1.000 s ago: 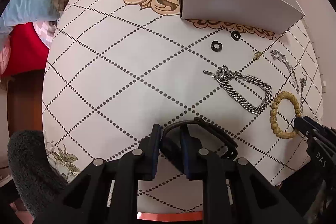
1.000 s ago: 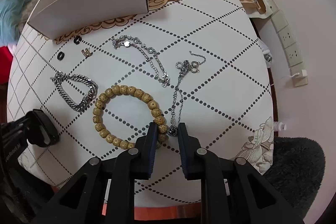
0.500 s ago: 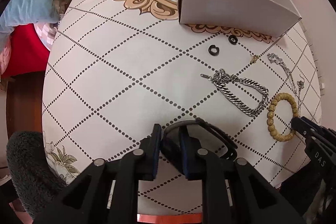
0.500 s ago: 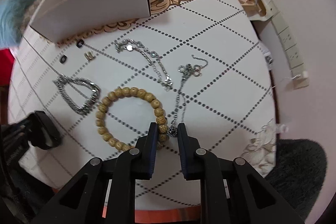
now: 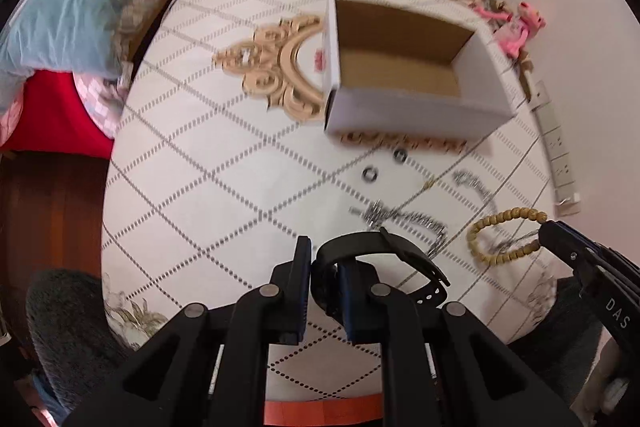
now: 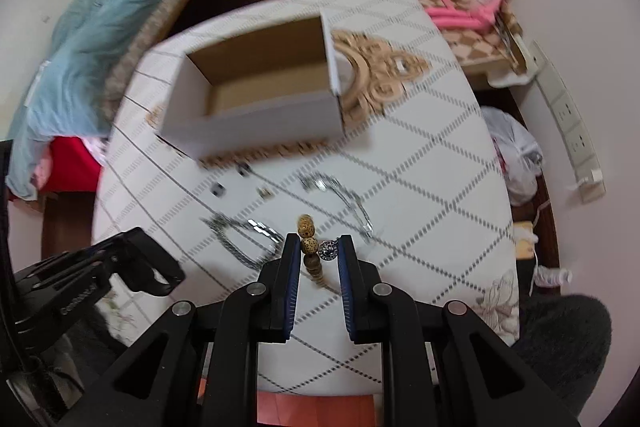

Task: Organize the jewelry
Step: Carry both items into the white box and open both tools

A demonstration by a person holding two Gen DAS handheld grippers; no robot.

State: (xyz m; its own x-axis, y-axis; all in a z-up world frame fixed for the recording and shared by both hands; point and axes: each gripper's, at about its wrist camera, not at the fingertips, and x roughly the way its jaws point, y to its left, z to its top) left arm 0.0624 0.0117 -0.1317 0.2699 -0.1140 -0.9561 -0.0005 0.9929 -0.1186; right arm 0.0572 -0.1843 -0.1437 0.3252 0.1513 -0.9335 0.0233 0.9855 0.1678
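Our left gripper (image 5: pixel 323 277) has its jaws pinched nearly together on a black strap (image 5: pixel 376 247) – the band loops up and over to the right, its buckle end trailing down by the right finger. It sits over the near edge of the round table (image 5: pixel 200 155), w/ the white cardboard box (image 5: pixel 400 107) well ahead and to the right, open side up.

Our right gripper (image 6: pixel 319 253) has its jaws a bit apart but clamped on two things at once: the wooden bead bracelet (image 6: pixel 307 243), seen edge-on against the left finger, and a small round silver charm (image 6: pixel 329 250) against the right finger. In the left view the bracelet (image 5: pixel 504 237) hangs as a loop from the right gripper's tip (image 5: pixel 560 237), w/ a thin chain across it; whether it's clear of the tabletop we can't tell.

Lying on the table btw. the grippers and the box: a heavy silver chain bracelet (image 6: pixel 240 239) just ahead-left of the right gripper, a thinner silver chain (image 6: pixel 340 195) ahead of it, two small dark rings (image 5: pixel 370 174) near the box's front wall. All blurred – finer detail not readable.
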